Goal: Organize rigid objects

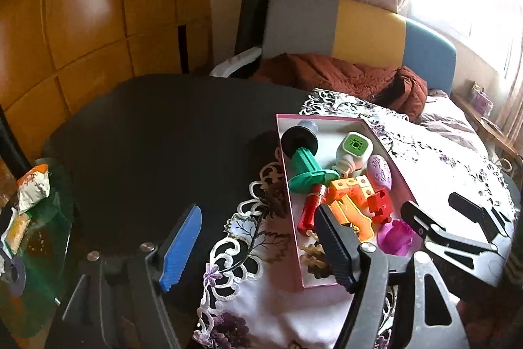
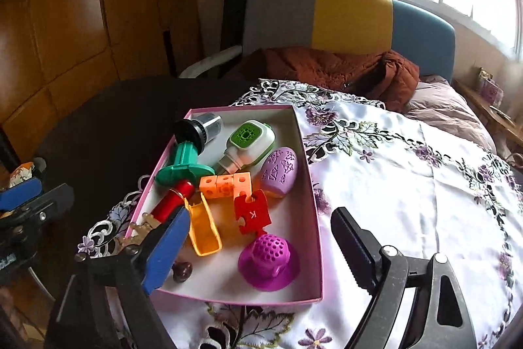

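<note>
**Toys gathered in the box, both grippers empty**

The pink box [image 2: 313, 195] sits on the embroidered cloth [image 2: 408, 185], and it already holds many rigid objects. In the right wrist view, the green plunger toy [image 2: 183, 165] lies at 10 o'clock in the box, the purple egg [image 2: 280, 170] at 1 o'clock, the red puzzle piece [image 2: 251, 211] near the centre, the yellow scoop [image 2: 204, 231] at 8 o'clock and the magenta cap [image 2: 268, 260] at 6 o'clock. The right gripper [image 2: 261, 247] stands wide over the box and holds nothing. The left gripper [image 1: 258, 244] is also wide and empty, astride the box's left wall. No loose toy is visible on the cloth, so the sorting seems nearly finished.
</note>
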Action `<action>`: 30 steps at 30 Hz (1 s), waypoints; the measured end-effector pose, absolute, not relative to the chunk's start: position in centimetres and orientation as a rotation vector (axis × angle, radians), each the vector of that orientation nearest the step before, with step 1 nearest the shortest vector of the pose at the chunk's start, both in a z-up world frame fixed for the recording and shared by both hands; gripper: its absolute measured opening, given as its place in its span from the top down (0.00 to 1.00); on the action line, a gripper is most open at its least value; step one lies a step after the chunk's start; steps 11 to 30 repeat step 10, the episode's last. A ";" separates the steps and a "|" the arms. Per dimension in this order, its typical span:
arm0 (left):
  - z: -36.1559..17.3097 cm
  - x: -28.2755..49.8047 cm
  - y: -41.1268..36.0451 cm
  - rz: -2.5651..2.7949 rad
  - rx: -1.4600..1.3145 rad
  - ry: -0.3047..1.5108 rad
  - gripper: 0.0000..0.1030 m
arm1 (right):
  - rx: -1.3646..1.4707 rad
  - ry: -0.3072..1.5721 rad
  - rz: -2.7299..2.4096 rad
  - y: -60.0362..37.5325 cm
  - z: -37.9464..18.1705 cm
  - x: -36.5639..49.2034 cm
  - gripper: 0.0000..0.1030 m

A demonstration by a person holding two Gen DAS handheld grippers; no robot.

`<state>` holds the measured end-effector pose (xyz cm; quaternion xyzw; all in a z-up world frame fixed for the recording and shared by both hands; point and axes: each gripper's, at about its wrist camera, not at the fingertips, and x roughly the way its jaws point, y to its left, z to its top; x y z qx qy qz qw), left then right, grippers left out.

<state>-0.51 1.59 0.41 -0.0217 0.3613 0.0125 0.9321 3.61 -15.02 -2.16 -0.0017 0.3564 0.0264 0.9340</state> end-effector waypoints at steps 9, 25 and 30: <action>0.9 -1.1 1.4 0.039 -0.013 0.680 0.36 | -0.020 0.714 0.054 -14.6 -2.0 3.0 0.14; 1.0 -1.0 1.5 0.037 -0.016 0.683 0.36 | -0.022 0.709 0.053 -14.6 -1.9 3.0 0.14; 1.0 -1.0 1.5 0.037 -0.016 0.683 0.36 | -0.022 0.709 0.053 -14.6 -1.9 3.0 0.14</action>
